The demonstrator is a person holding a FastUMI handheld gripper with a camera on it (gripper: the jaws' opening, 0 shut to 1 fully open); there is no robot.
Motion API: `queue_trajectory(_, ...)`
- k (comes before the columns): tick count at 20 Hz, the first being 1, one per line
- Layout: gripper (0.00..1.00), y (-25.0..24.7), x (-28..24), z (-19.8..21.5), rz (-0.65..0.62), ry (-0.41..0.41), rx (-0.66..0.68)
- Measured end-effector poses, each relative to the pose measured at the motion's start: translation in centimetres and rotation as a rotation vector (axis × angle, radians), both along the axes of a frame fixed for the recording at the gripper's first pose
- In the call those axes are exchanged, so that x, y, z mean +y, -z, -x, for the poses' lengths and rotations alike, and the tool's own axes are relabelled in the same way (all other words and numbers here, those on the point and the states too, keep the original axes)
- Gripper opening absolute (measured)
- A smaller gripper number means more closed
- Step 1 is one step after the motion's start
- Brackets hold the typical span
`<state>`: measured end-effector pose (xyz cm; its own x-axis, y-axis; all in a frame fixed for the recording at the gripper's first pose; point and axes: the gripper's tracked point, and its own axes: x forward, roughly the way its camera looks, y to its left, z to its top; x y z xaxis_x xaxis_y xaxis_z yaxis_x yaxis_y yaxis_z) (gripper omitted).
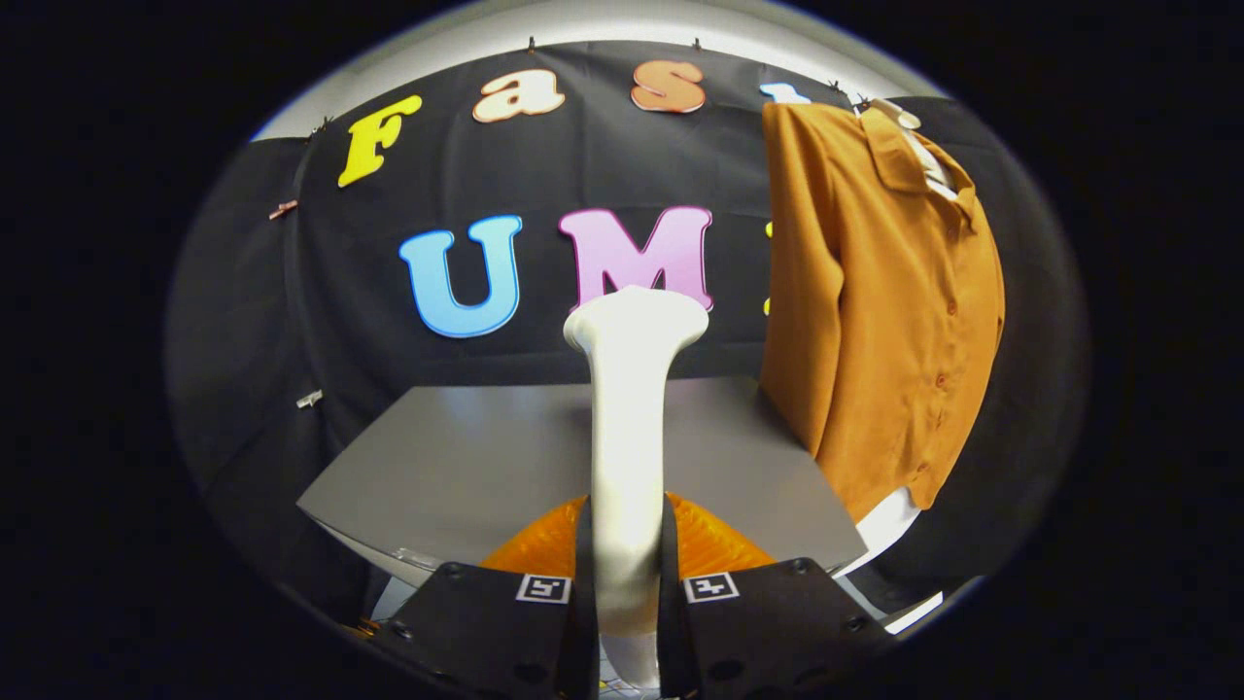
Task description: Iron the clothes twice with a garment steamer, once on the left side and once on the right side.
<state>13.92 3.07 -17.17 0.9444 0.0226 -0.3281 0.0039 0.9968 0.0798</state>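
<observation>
A white garment steamer (630, 418) stands upright between my fingers, its flared head up in front of the booth wall. My gripper (627, 574) is shut on the steamer's handle, both fingers pressing its sides. A brown button-up shirt (884, 301) hangs to the right of the steamer and beyond the fingers, its collar at the top and its hem below the level of the table's top. The steamer's head is apart from the shirt, to its left.
A grey table (466, 467) lies ahead under the steamer, with its right corner near the shirt's hem. Something white (889, 520) shows under the shirt's hem.
</observation>
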Motion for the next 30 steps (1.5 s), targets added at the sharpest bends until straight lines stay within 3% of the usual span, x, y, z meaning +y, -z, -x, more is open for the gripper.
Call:
queue_trajectory(7,0.27,-10.5,-6.2,5.4,0.034,0.015,-0.267)
queue_trajectory(11,0.27,-14.0,-10.5,7.3,0.051,0.029,-0.390)
queue_trajectory(19,0.27,-12.4,-18.0,6.6,0.030,0.011,-0.403)
queue_trajectory(26,0.27,-8.7,-25.0,4.9,0.016,0.136,-0.427)
queue_trajectory(30,0.27,-6.8,-25.5,3.3,-0.001,0.090,-0.378)
